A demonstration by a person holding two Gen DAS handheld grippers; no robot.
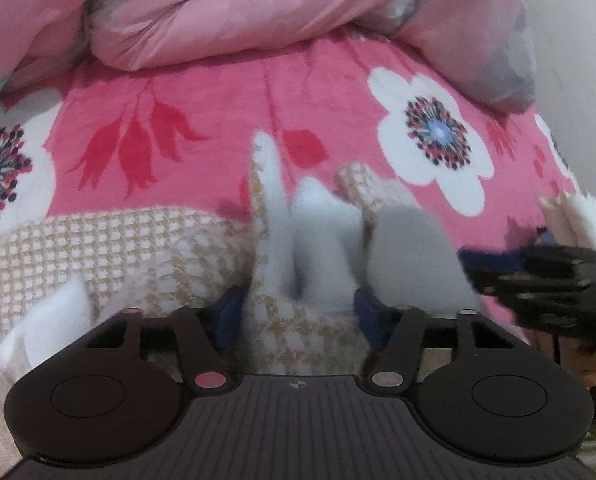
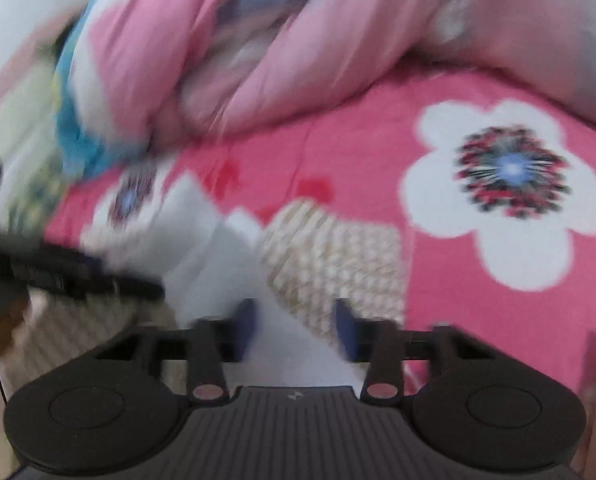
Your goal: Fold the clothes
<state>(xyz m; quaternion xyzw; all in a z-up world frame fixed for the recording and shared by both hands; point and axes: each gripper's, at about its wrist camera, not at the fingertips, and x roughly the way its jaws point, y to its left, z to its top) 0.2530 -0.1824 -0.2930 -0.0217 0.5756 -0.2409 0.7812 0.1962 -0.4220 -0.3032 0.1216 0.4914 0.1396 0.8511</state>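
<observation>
The left gripper (image 1: pixel 298 312) clenches bunched garment (image 1: pixel 310 240) between its blue pads; the right gripper (image 2: pixel 296 328) likewise grips white cloth. The garment sprawls toward 9 o'clock on the floral blanket (image 1: pixel 218 100); a pink quilt (image 1: pixel 238 12) lies at 12

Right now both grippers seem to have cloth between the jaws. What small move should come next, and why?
Probably lift both a little and draw them apart. The left gripper and the right gripper each hold a bunched part of the checked garment over the flowered bedcover, so the cloth needs spreading before any fold.
</observation>
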